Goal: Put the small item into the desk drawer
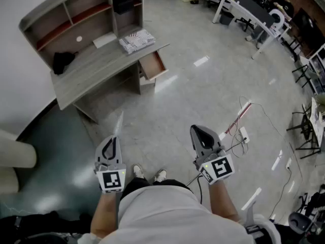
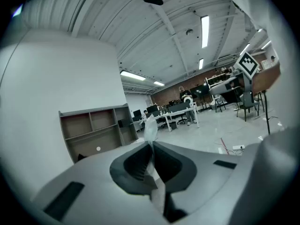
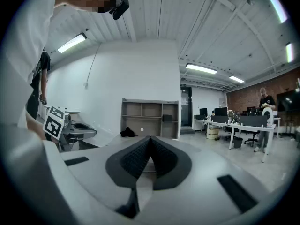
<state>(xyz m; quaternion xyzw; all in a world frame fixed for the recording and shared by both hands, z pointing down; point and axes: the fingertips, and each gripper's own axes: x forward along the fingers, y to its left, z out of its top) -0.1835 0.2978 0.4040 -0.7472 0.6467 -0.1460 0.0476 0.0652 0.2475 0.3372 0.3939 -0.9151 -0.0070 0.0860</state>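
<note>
We stand on a glossy grey floor (image 1: pixel 213 85) in a wide open office, with long white tables (image 1: pixel 244 6) at the far side; a grey wooden desk with a shelf hutch (image 1: pixel 96 67) sits against the white wall, well ahead of us; its tabletop carries a stack of printed papers (image 1: pixel 137 39) and a black bundle (image 1: pixel 63 61); its open brown wooden drawer (image 1: pixel 153 65) juts out at the right end, showing bare wood inside; the small clear plastic packet (image 1: pixel 119 122) is clenched in the jaws of the left gripper (image 1: pixel 115 140), its long axis running out from the tips toward the desk; the jaws of the right gripper (image 1: pixel 198 133) are closed on nothing.
</note>
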